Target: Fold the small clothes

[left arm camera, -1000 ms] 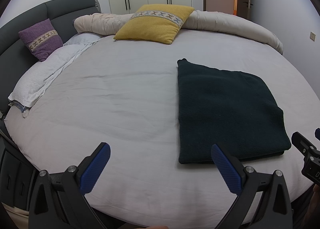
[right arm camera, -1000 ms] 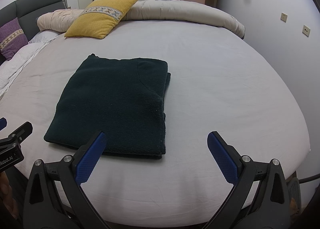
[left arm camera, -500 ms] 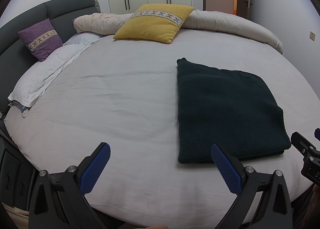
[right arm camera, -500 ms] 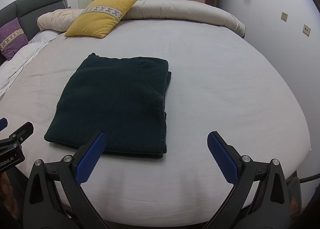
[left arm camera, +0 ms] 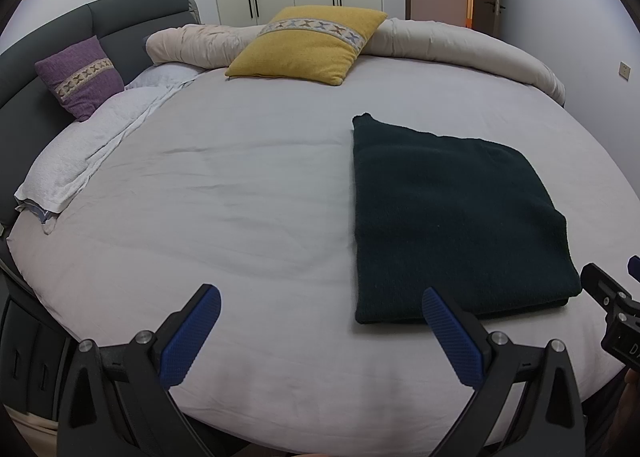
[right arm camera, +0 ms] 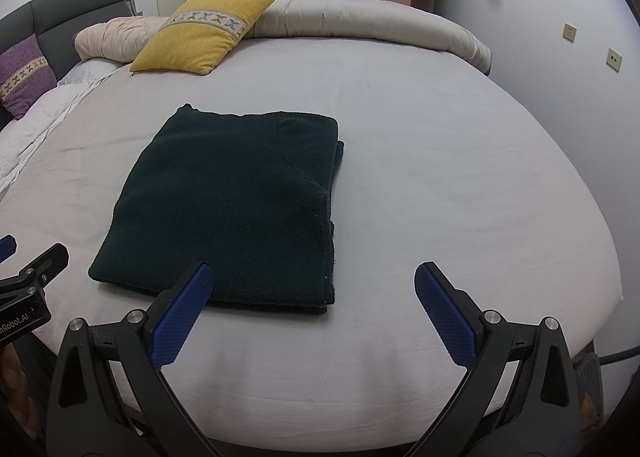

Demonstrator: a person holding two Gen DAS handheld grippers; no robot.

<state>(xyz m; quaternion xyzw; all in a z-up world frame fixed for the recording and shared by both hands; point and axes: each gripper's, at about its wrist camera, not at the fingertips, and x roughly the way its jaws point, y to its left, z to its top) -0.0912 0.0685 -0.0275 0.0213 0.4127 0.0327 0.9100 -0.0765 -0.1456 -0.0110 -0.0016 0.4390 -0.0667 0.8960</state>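
A dark green knitted garment point(left arm camera: 448, 217) lies folded into a flat rectangle on the grey bed sheet point(left arm camera: 240, 197); it also shows in the right wrist view point(right arm camera: 236, 201). My left gripper point(left arm camera: 320, 333) is open and empty, held above the near bed edge, left of the garment's near corner. My right gripper point(right arm camera: 312, 313) is open and empty, held above the near bed edge, just in front of the garment's near right corner. Neither gripper touches the garment.
A yellow cushion point(left arm camera: 308, 45) and a rolled beige duvet point(left arm camera: 460, 45) lie at the far side. A purple cushion point(left arm camera: 80, 77) and a white blanket point(left arm camera: 80, 153) lie at the left by the dark headboard point(left arm camera: 48, 45). A wall point(right arm camera: 560, 77) stands at the right.
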